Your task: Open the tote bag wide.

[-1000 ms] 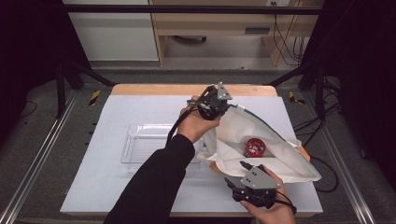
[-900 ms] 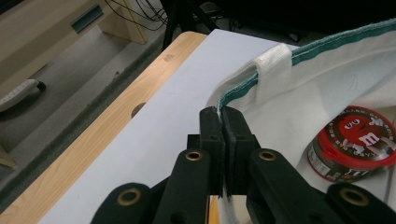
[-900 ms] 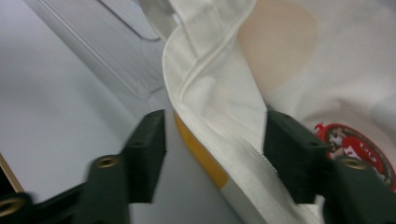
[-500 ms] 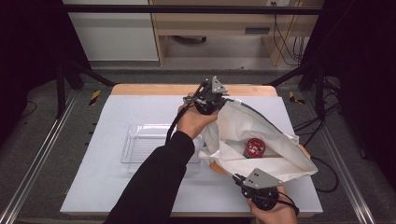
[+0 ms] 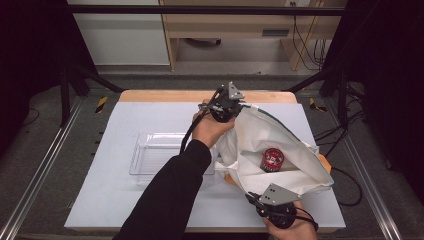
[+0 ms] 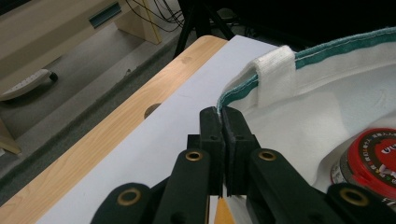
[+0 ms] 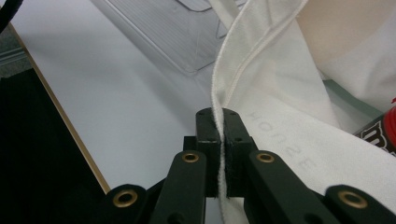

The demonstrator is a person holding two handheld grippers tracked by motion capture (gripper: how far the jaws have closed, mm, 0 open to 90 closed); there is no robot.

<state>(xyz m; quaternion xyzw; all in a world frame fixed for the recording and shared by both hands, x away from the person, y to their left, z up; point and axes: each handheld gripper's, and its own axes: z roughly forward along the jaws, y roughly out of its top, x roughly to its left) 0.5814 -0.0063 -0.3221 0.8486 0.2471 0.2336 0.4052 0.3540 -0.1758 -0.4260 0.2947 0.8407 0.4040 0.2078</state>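
Left of centre in the high view lies a clear plastic tray (image 5: pixel 160 157), partly crossed by the person's dark sleeve (image 5: pixel 170 195). At upper centre the left gripper (image 5: pixel 226 106) has its jaws clamped on the green-trimmed rim of the white cloth bag (image 5: pixel 285 145), lifting that edge. At the lower right the right gripper (image 5: pixel 260 201) has just closed its jaws on the near hem, cloth pinched between them. Pulled apart this way, the mouth probably stays open. A red-lidded can (image 5: pixel 272 159) sits inside, right of centre.
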